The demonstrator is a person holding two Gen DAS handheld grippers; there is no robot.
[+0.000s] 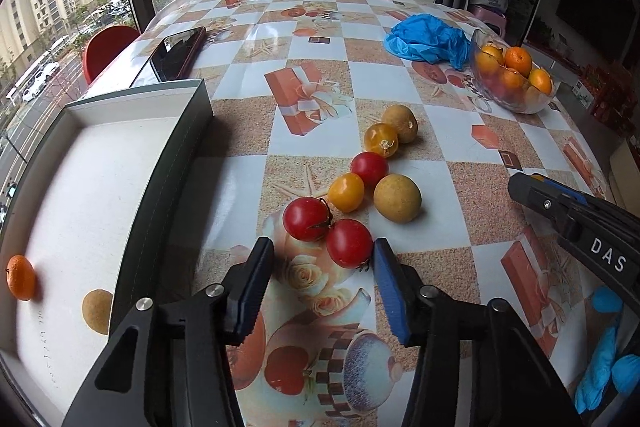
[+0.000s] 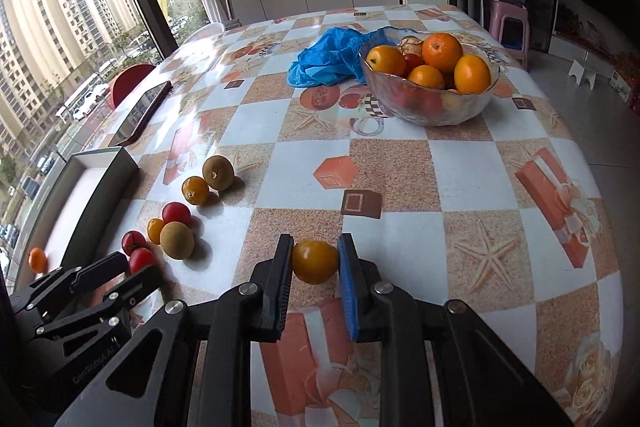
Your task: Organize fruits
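Several small fruits lie in a row on the table: red tomatoes [image 1: 349, 242], yellow tomatoes [image 1: 346, 191] and tan longans [image 1: 397, 198]. My left gripper [image 1: 323, 253] is open, its jaws on either side of the nearest red tomato. My right gripper [image 2: 314, 259] is shut on a yellow tomato [image 2: 314, 261] just above the table. A glass bowl [image 2: 430, 109] at the back right holds oranges [image 2: 442, 51]. A dark box with a white floor [image 1: 100, 187] on the left holds a small orange [image 1: 21, 277] and a longan [image 1: 97, 310].
A blue plastic bag [image 2: 332, 57] lies beside the bowl. A phone [image 1: 176, 53] lies behind the box near the window edge. A red chair [image 1: 108, 47] stands past the table's left edge. The table wears a checked cloth [image 2: 460, 179].
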